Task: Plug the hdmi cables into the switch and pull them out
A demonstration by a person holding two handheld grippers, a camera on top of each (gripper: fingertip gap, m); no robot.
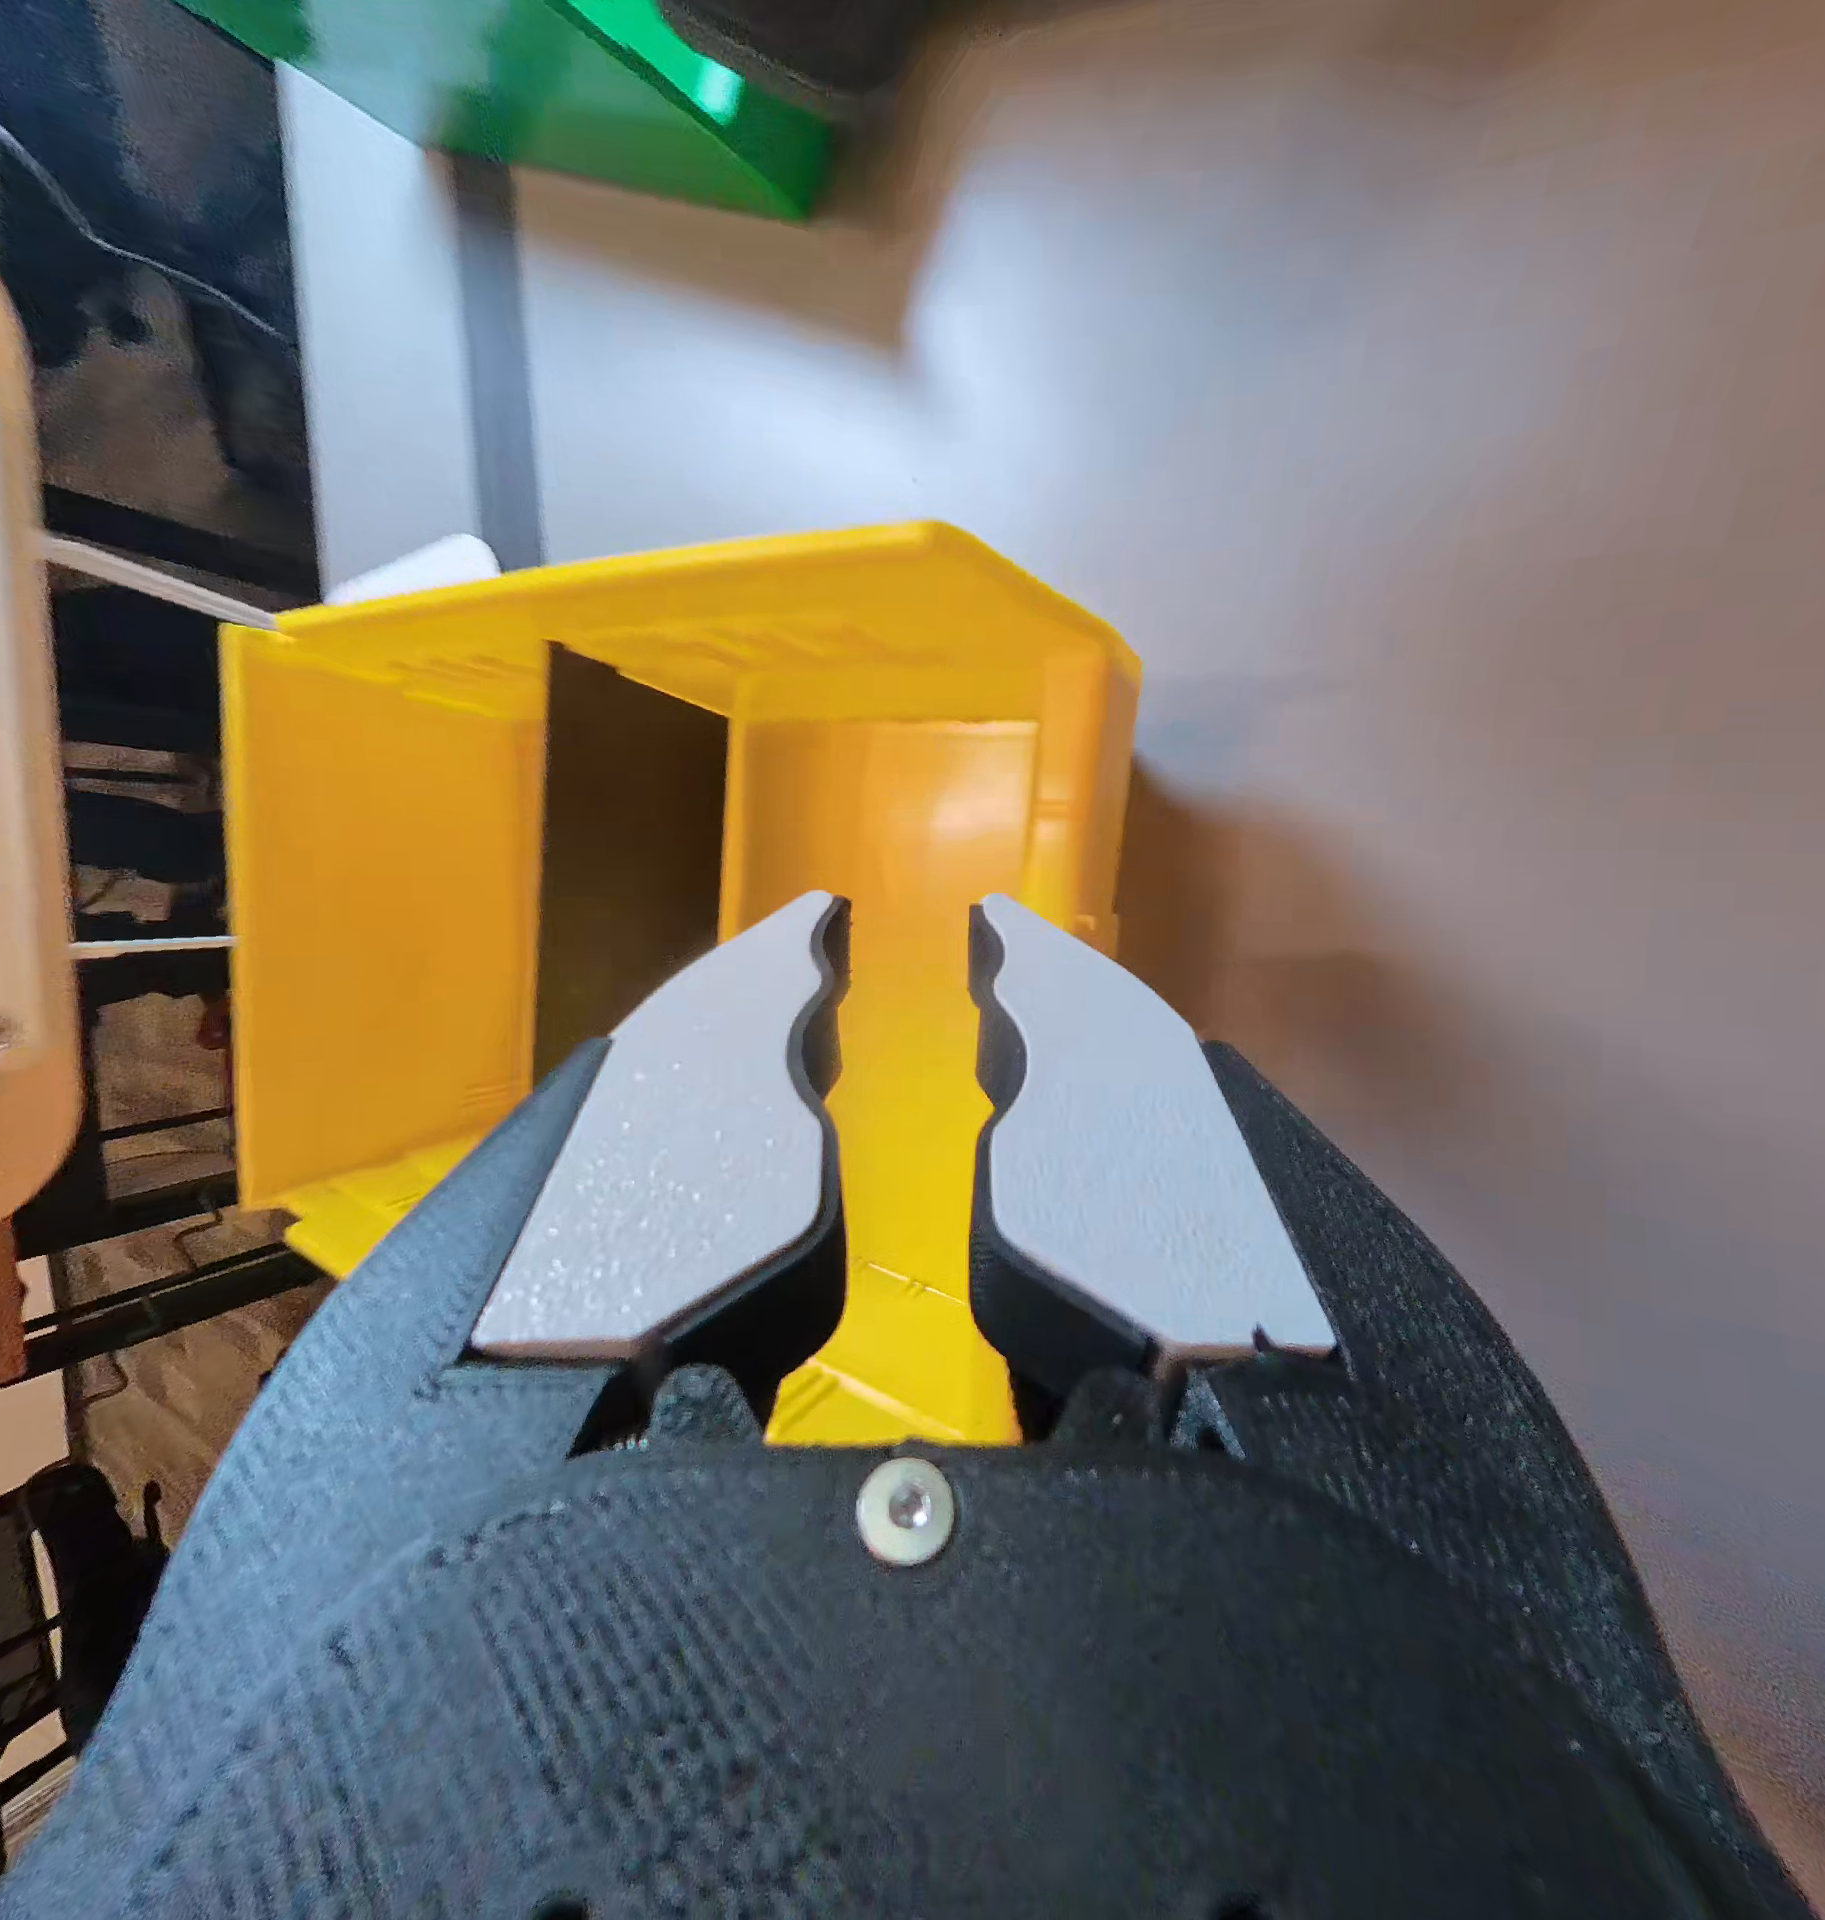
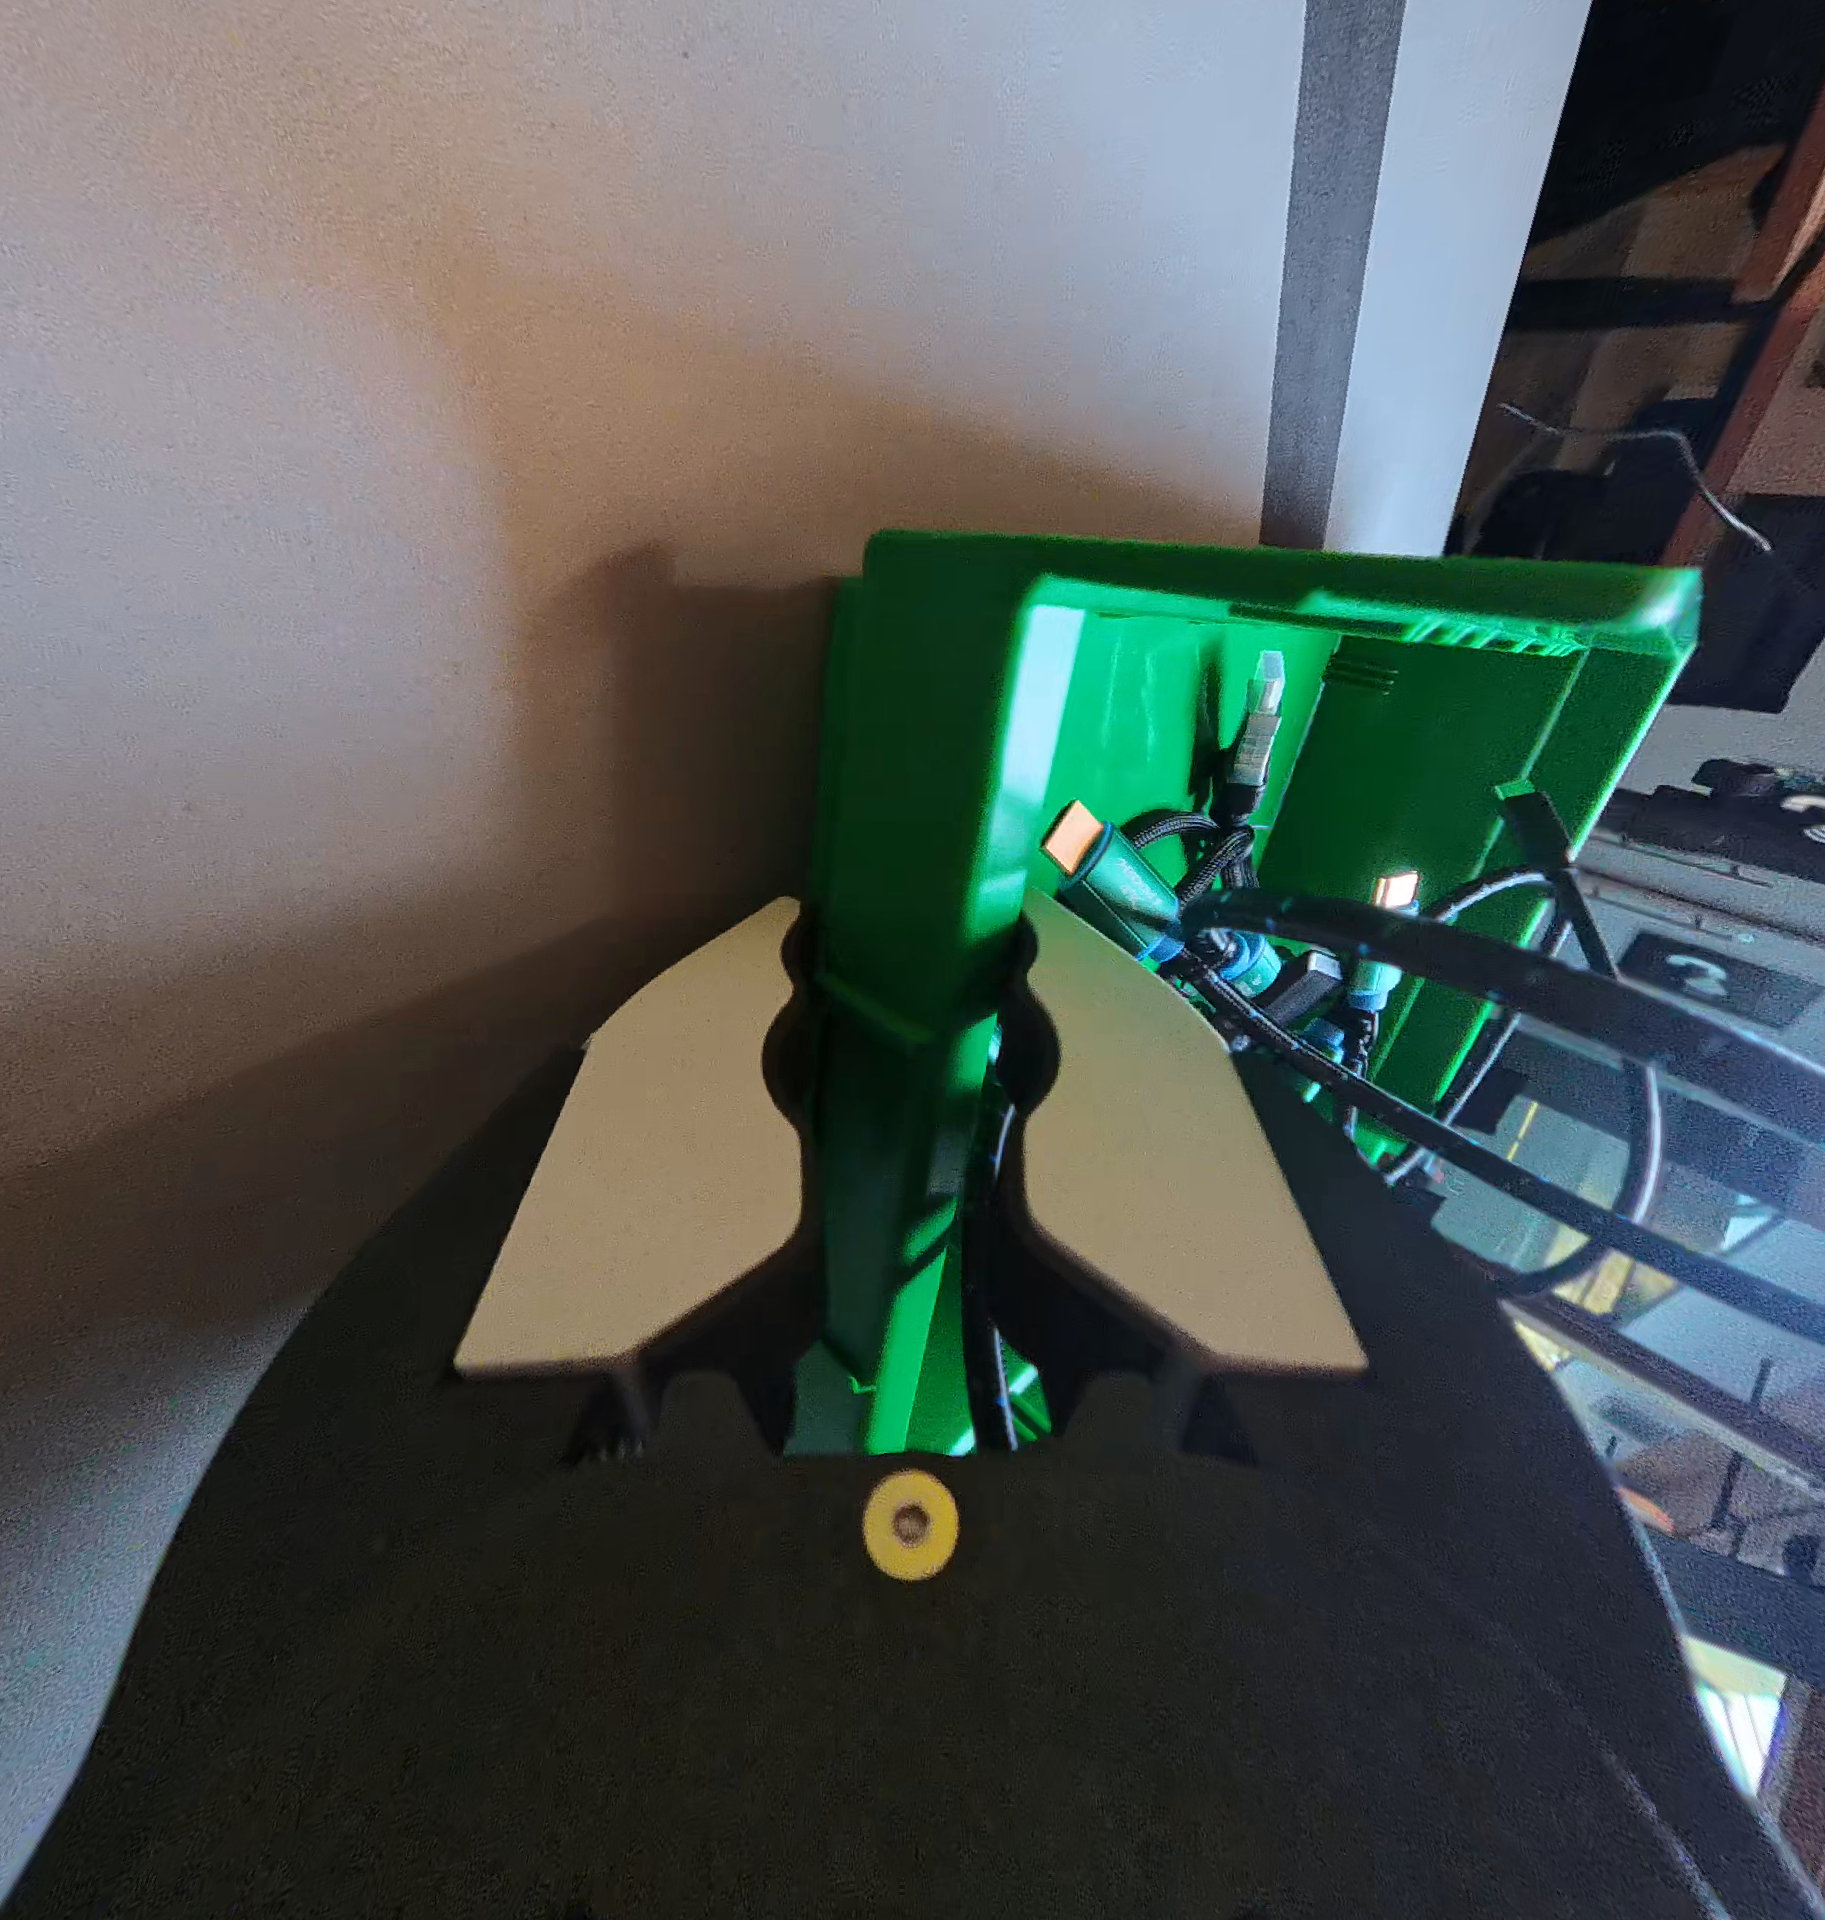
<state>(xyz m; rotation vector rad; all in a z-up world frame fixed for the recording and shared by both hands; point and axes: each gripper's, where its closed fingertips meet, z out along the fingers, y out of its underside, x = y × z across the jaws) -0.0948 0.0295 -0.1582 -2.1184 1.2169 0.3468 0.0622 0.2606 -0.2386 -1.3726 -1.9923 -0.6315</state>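
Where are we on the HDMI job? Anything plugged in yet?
Done: nothing that shows; no switch appears in either view. In hand: the right gripper appears clamped on a wall of the green bin, where the HDMI cables lie bundled with their plugs bare. The left gripper appears clamped on a wall of the yellow bin. Left: picking up a cable, then all plugging and unplugging.

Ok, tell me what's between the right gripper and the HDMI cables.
The green bin's side wall. The right gripper is closed on that wall, and the HDMI cables lie inside the bin, just past its right finger.
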